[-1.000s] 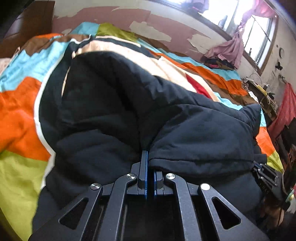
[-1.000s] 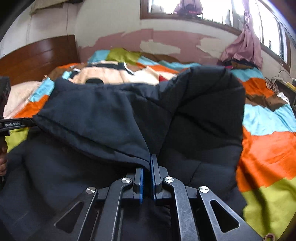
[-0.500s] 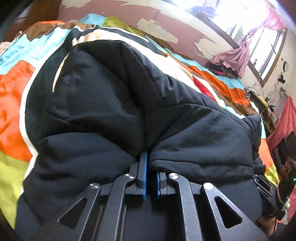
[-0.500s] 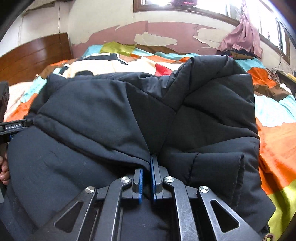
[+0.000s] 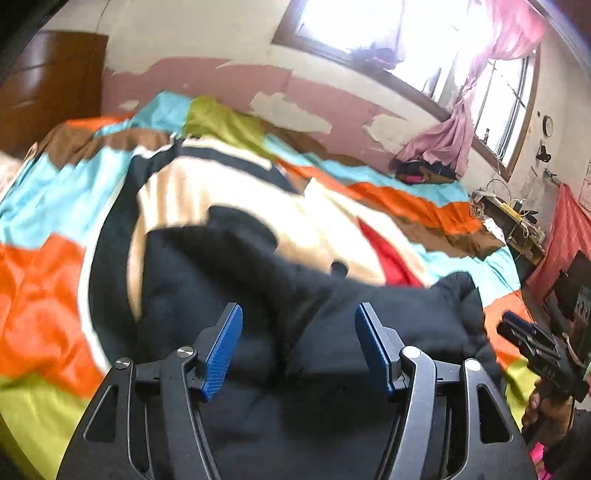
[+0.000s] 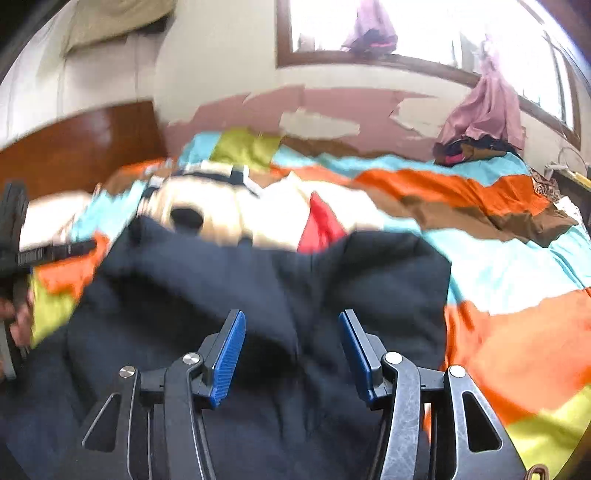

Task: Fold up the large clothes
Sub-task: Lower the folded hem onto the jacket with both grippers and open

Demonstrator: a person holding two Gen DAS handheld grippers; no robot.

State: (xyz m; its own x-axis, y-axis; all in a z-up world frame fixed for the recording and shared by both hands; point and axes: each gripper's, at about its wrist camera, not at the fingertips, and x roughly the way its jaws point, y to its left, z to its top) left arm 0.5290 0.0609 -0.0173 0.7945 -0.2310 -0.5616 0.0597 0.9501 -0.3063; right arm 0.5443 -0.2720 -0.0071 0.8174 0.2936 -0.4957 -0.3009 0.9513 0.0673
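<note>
A black padded jacket (image 5: 303, 321) (image 6: 280, 288) lies folded over on a bed with a patchwork quilt (image 5: 40, 295) (image 6: 517, 266). My left gripper (image 5: 297, 325) hovers above the jacket, its jaws opening, blue pads apart with nothing pressed between them. My right gripper (image 6: 291, 332) hangs above the same jacket, jaws also opening, free of the cloth. In the left wrist view the right gripper (image 5: 532, 347) shows at the right edge, held by a hand (image 5: 546, 410). In the right wrist view the left gripper (image 6: 22, 243) shows at the left edge.
A cream, black and red garment (image 5: 229, 199) (image 6: 236, 206) lies on the quilt beyond the jacket. A wooden headboard (image 6: 81, 147) stands at the left, a peeling wall and window (image 5: 369, 33) behind. A pile of clothes (image 6: 469, 151) sits near the far right corner.
Both grippers were shut on folds of the black jacket; now both have let go, opened and risen. The jacket has dropped flatter onto the bed.
</note>
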